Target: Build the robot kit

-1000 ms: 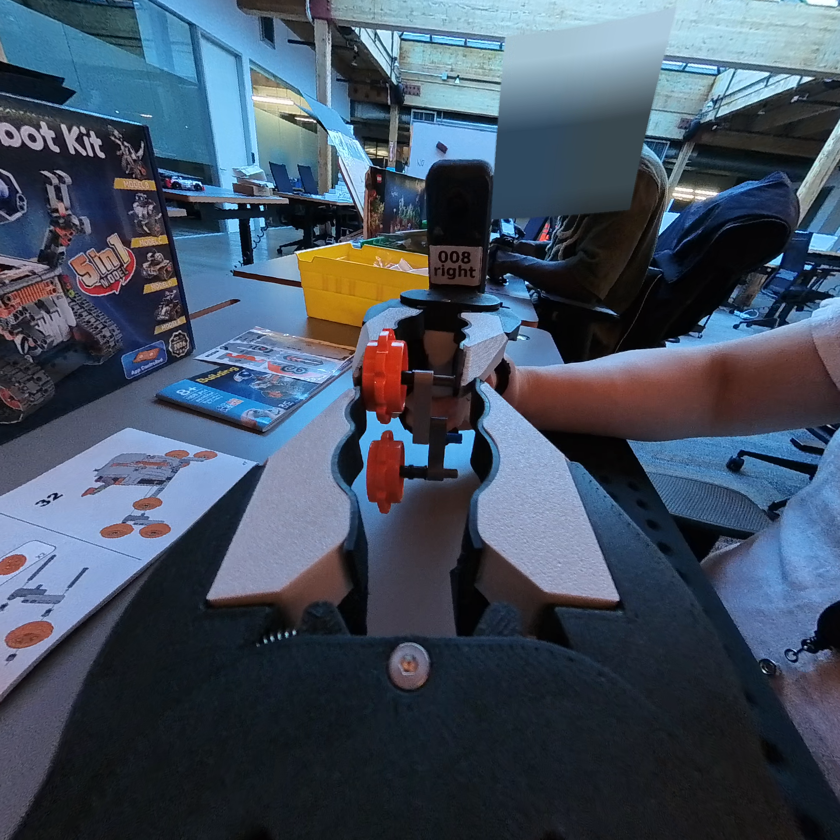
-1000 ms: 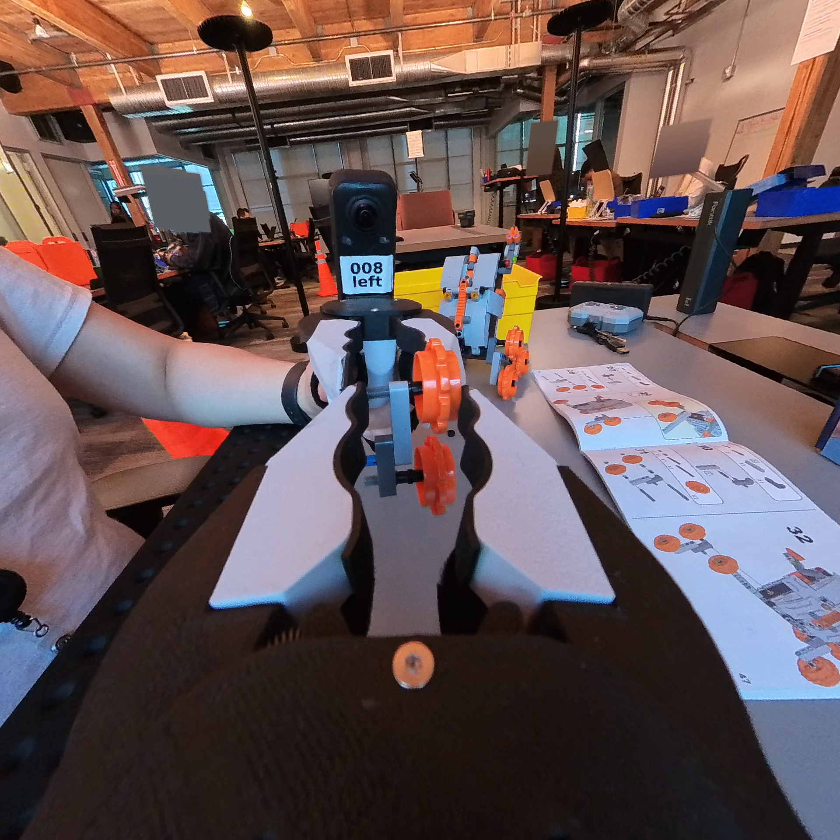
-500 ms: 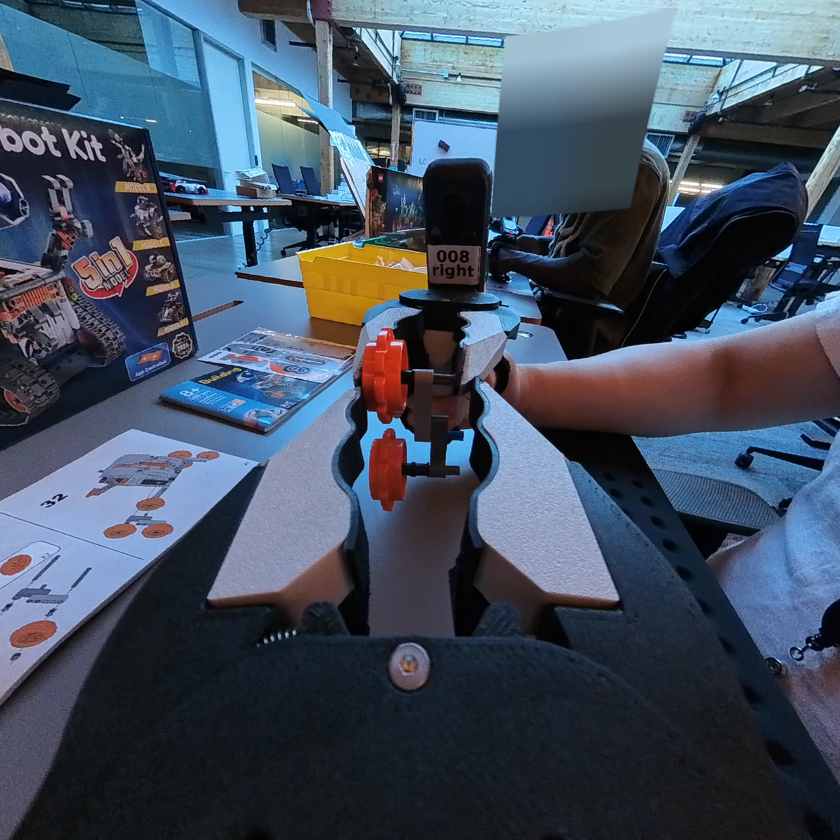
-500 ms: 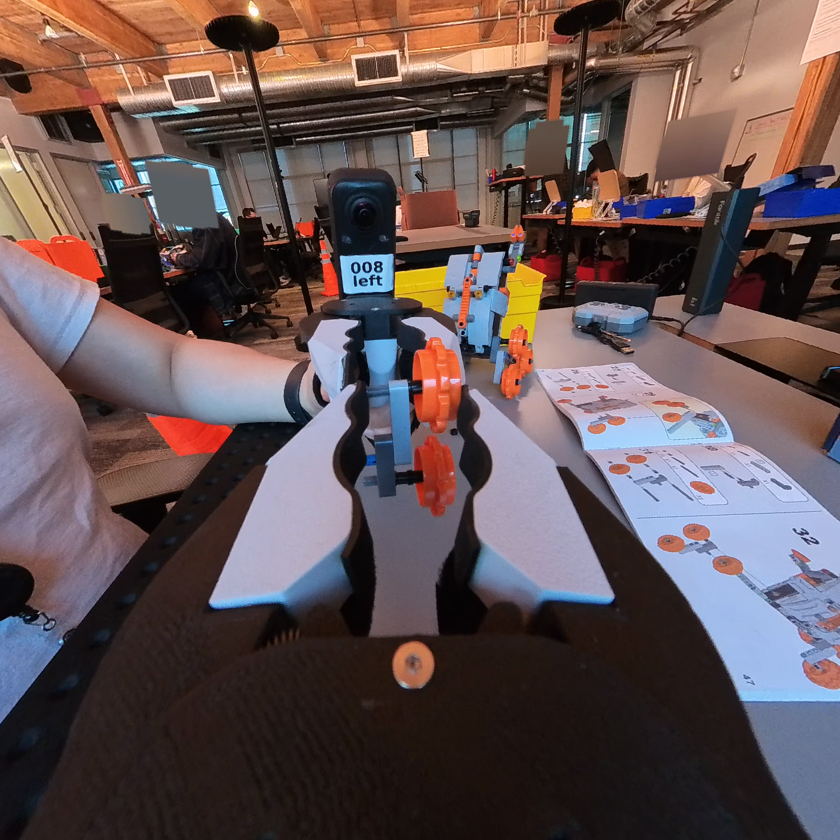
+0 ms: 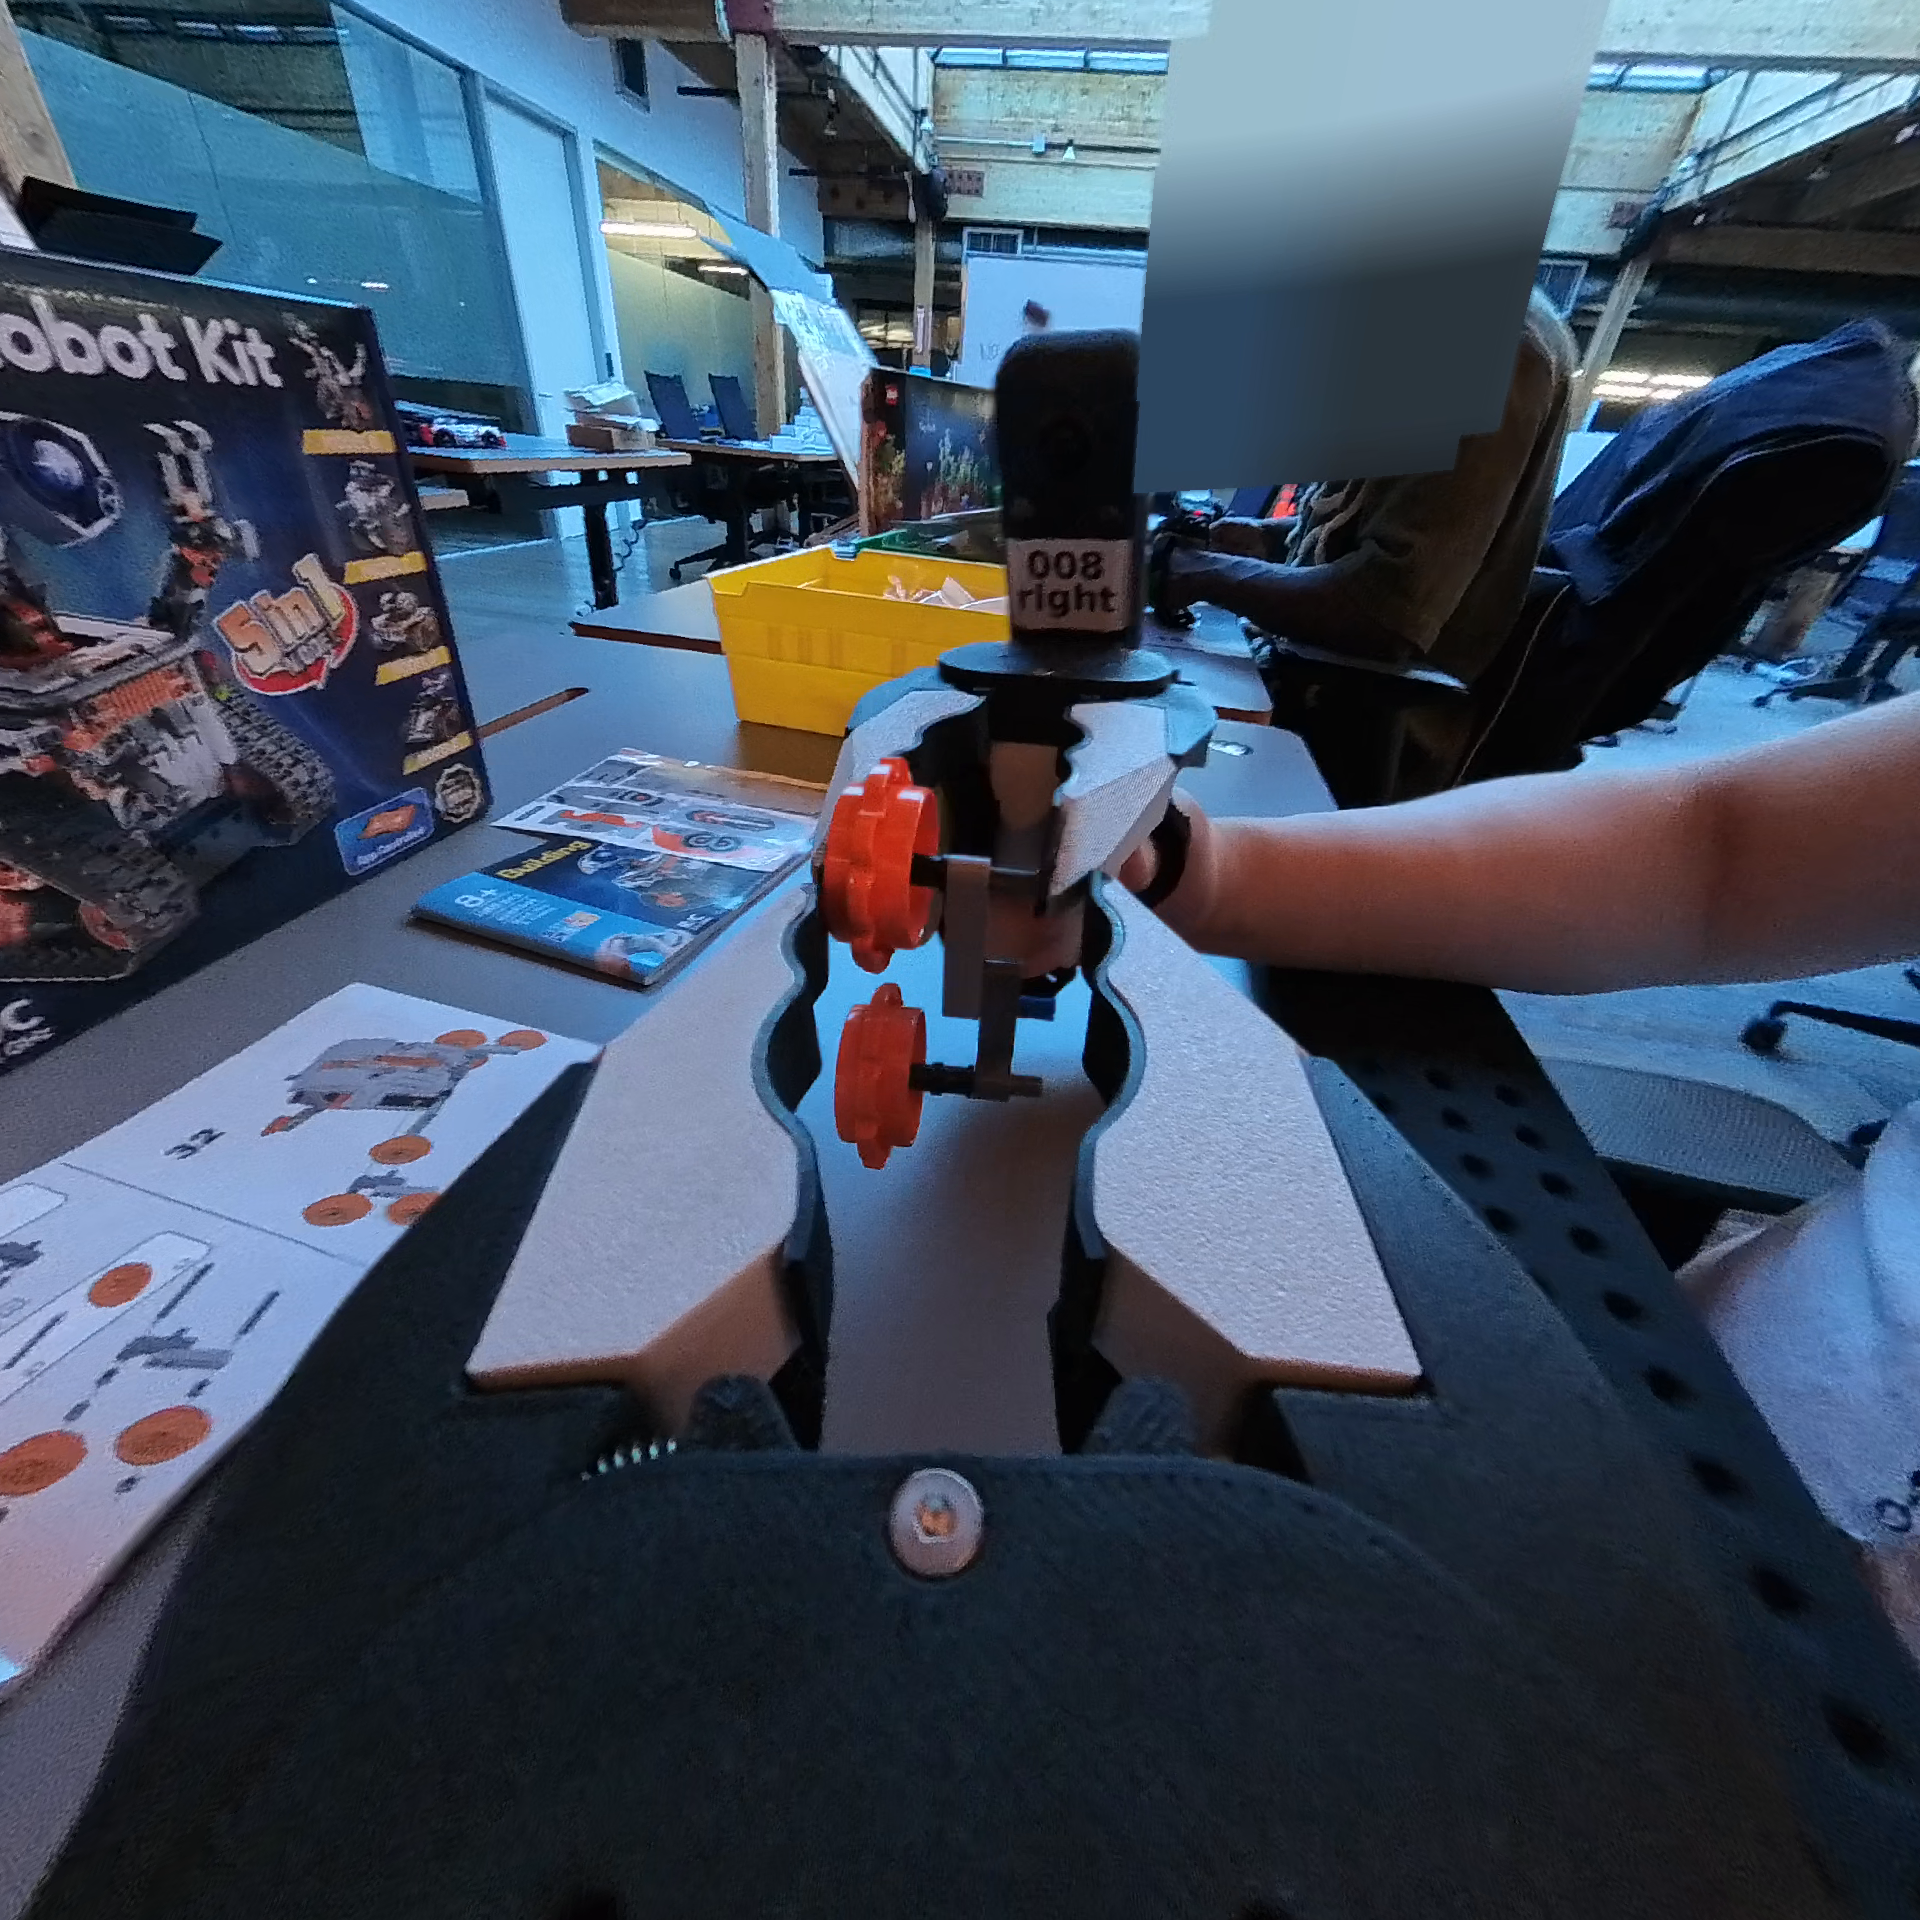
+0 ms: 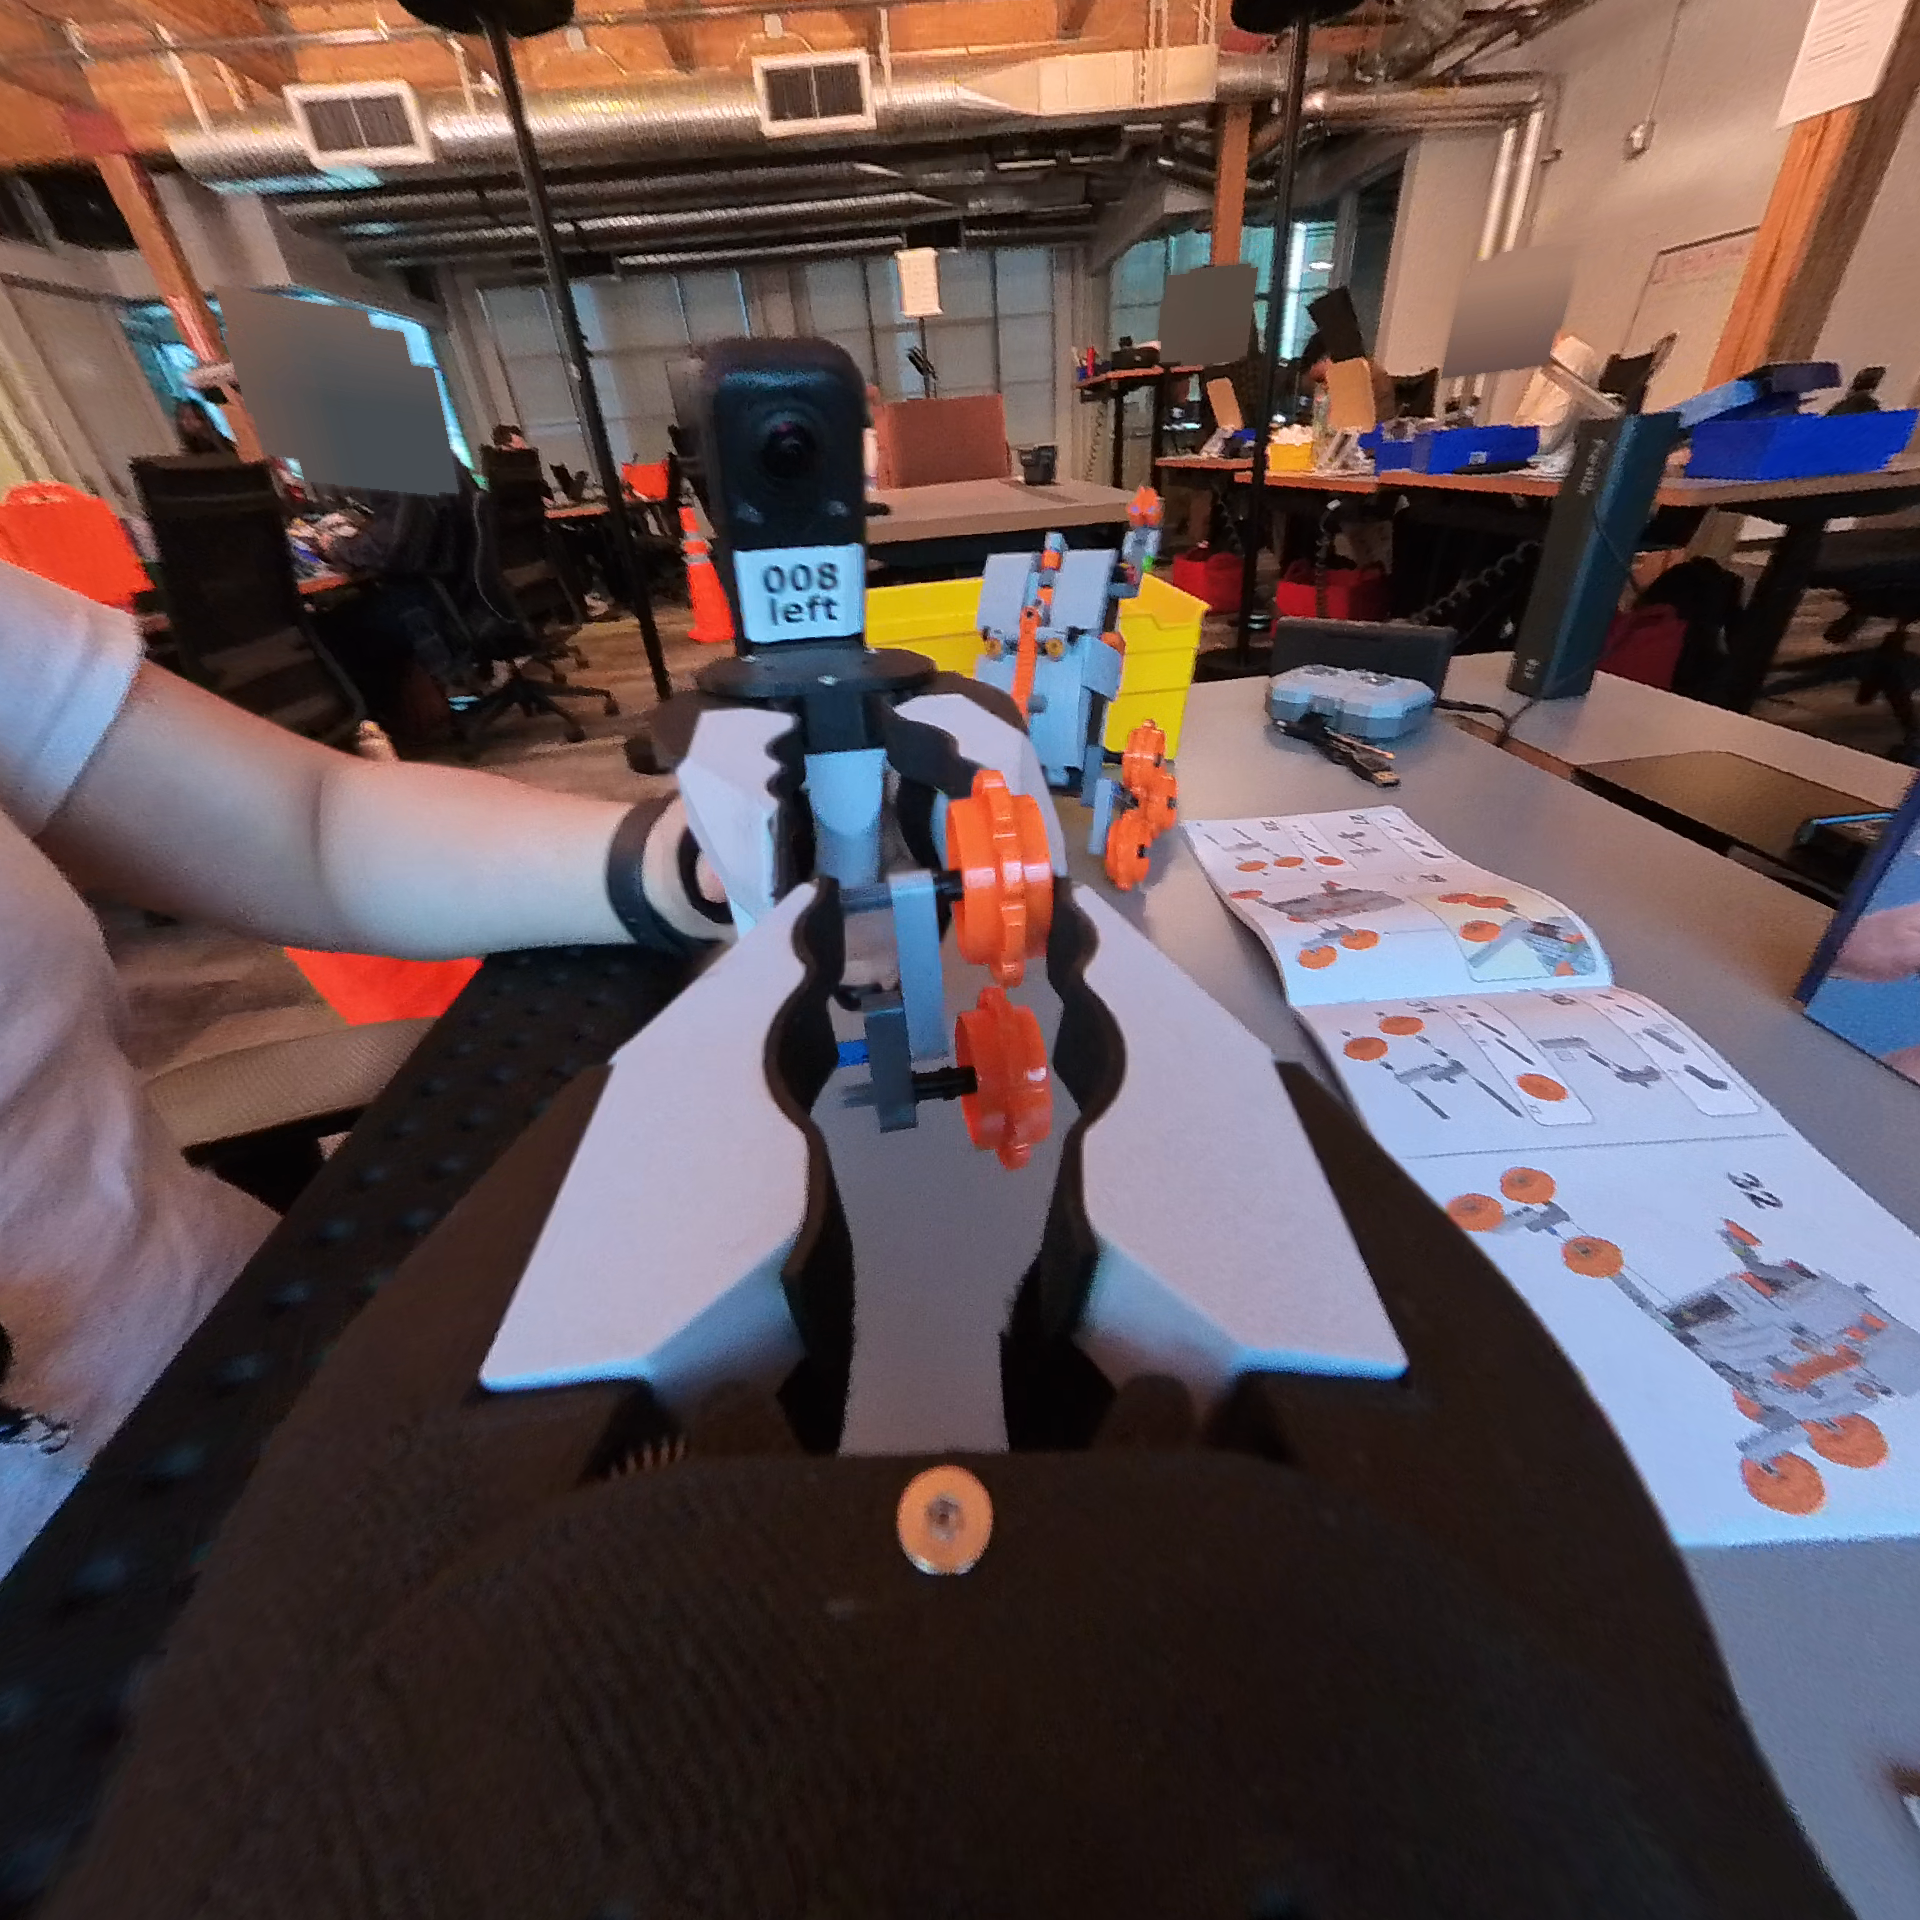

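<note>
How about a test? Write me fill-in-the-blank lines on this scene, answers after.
1. The assembly carries two gears coloured ___.
2. The bin behind the right gripper is ___.
3. The open booklet lies on the ___.
Missing words: orange; yellow; table.

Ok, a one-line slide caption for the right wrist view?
Two facing grippers meet around a grey piece with two orange gears above a desk, an open instruction booklet alongside.

Open instruction booklet (image 6: 1538, 1060), yellow bin (image 5: 831, 634), kit box (image 5: 197, 623) and grey controller (image 6: 1345, 698) on the table (image 6: 1621, 831).
</note>
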